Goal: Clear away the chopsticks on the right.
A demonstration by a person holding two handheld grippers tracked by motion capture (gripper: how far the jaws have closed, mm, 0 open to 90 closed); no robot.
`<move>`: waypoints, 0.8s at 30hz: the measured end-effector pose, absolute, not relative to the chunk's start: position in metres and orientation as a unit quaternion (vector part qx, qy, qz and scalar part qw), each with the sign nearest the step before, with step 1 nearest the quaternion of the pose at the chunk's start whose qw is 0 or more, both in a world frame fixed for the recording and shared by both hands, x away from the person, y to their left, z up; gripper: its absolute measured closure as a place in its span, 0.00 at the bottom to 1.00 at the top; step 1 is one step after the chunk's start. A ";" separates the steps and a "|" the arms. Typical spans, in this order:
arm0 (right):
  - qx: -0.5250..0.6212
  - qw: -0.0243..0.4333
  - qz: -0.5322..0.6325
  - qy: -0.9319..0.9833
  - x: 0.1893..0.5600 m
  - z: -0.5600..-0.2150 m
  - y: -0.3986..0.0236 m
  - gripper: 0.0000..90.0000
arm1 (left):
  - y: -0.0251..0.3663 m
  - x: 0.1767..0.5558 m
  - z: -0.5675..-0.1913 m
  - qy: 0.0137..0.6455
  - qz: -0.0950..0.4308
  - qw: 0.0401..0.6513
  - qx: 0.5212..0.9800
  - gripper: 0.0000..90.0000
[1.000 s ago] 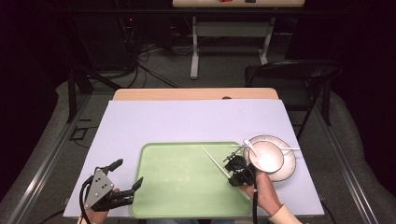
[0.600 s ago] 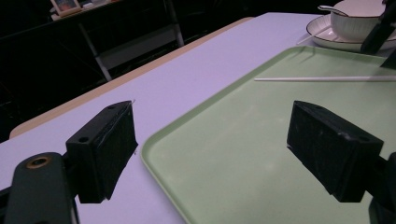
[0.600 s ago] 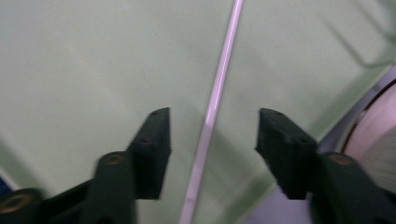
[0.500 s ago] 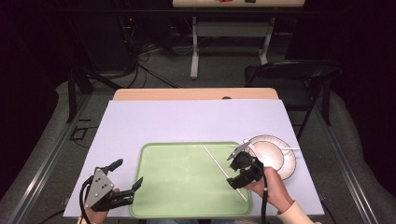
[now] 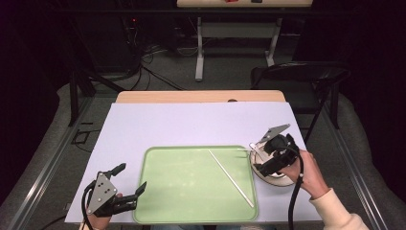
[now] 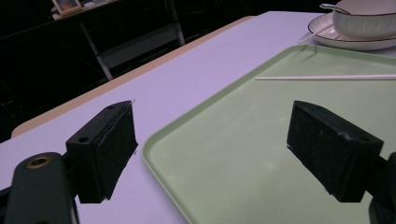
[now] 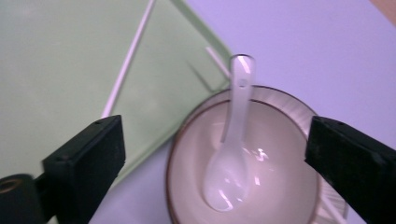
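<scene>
The right gripper (image 7: 219,154) is hovering spread wide over the bowl (image 7: 289,186), seemingly lining up on the spoon (image 7: 229,172).

My left gripper (image 5: 125,189) is black, with blocky square fingers (image 6: 103,150) showing small screw holes, a brass-ringed pivot and a grey three-cornered plate. My right gripper (image 5: 261,158) matches, trailing a black cable. A cream sleeve (image 5: 335,211) covers my right wrist.

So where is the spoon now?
The spoon lies in the bowl, right of the tray, under the open right gripper.
</scene>
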State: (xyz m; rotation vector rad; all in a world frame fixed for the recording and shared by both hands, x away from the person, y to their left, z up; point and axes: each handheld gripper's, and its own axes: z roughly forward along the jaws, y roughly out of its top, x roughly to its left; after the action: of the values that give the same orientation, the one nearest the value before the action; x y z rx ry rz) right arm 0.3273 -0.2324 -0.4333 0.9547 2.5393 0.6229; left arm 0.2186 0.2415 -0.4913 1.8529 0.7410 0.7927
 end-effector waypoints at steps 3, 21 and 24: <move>0.341 0.184 0.220 0.895 0.334 -0.428 -0.241 0.00 | 0.241 0.219 -0.491 0.303 0.324 0.476 0.759 0.17; 0.375 0.201 0.191 0.884 0.397 -0.430 -0.309 0.04 | 0.241 0.219 -0.491 0.303 0.324 0.476 0.759 0.17; 0.382 0.204 0.176 0.884 0.404 -0.434 -0.318 0.10 | 0.241 0.219 -0.491 0.304 0.324 0.476 0.759 0.17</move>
State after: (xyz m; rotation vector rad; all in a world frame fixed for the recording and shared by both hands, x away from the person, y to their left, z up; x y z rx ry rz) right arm 0.4042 -0.3179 -0.4344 1.0644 2.4667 0.4919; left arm 0.2190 0.2412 -0.4913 1.8555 0.7423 0.7922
